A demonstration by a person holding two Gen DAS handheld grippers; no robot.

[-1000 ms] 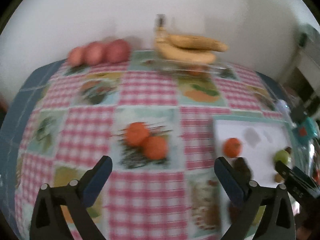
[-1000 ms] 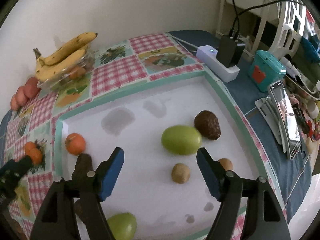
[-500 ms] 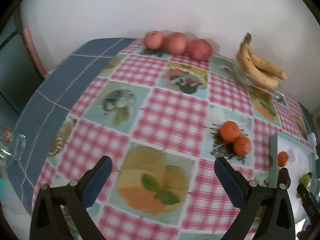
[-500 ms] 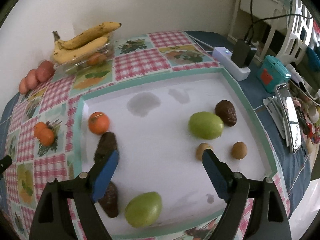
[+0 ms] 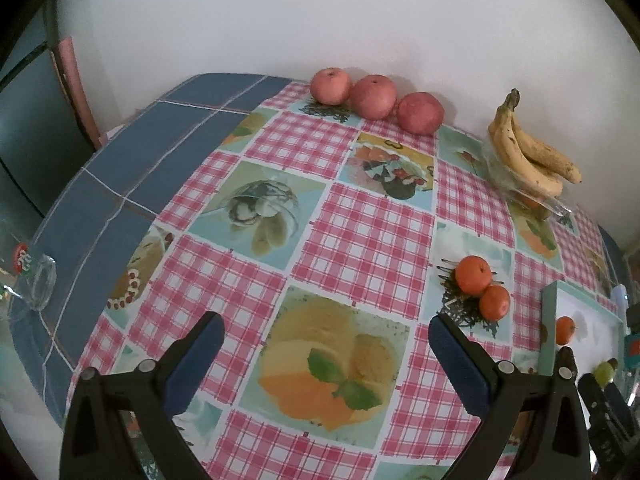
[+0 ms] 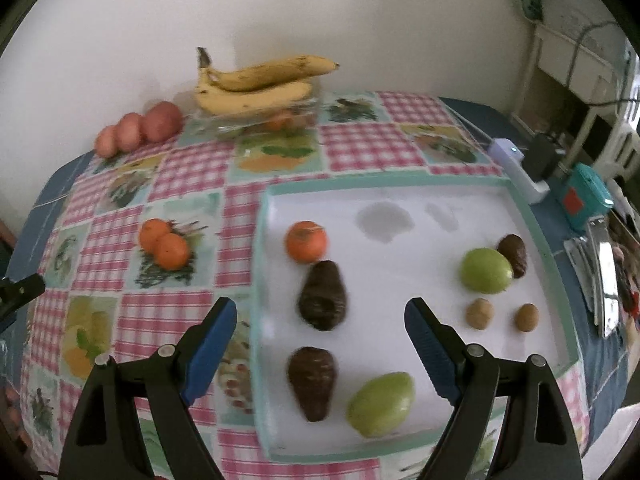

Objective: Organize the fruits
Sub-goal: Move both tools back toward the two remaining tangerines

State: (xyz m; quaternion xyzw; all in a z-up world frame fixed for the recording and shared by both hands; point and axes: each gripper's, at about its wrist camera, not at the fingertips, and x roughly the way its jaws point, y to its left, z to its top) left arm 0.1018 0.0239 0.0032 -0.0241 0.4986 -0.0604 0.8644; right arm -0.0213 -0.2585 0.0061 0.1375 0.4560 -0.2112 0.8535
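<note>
Each of the left gripper and the right gripper has black angular arms with silver screws at the joints, ending in two blue ribbed pads.

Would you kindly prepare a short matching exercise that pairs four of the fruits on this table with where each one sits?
Things:
1. bananas
2. three red apples
3. two tangerines
4. two small brown fruits

Places:
A. in the white tray
B. on the tablecloth, left of the tray
C. by the wall, in a row
D. on the clear dish

Pairs: 1-D, 2-C, 3-B, 4-A
</note>
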